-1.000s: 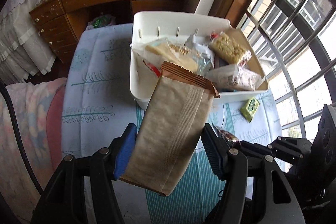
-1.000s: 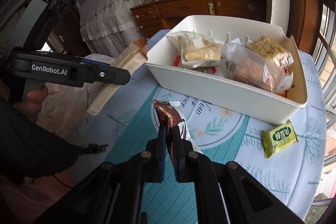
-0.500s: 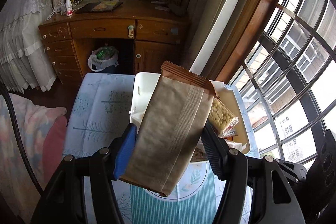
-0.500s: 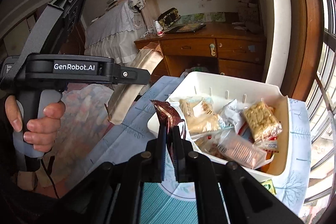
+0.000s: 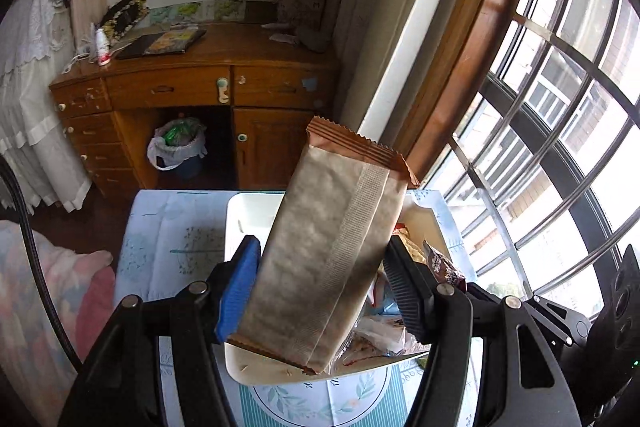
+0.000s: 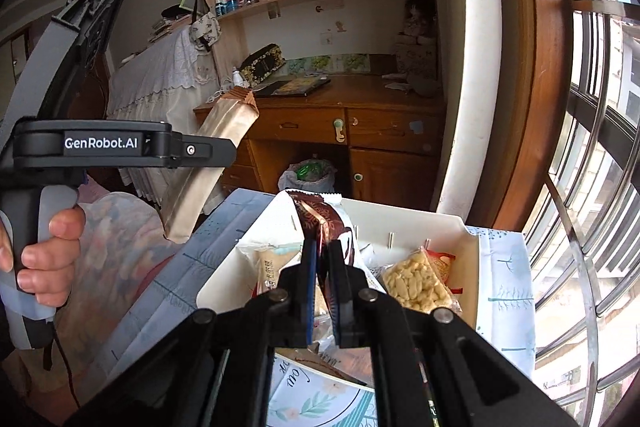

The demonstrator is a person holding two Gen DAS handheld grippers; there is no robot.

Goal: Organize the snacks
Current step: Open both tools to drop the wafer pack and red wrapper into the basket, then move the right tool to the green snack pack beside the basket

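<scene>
Snack packs [image 5: 328, 259] now hang higher above the bin [image 6: 452, 227] than before.

A long tan paper-look snack pack [image 5: 328, 259] with a crimped copper top edge hangs tilted above the white bin [image 6: 452, 227], off the table. A dark brown wrapper [image 6: 320, 223] stands upright over the bin's near side. In the bin lie a clear bag of yellow puffs [image 6: 416, 283] and a pale packet [image 6: 272, 267].

Two close wrist views angled down, sharing white bin [image 5: 256, 211] and desk [image 6: 360, 115].
</scene>
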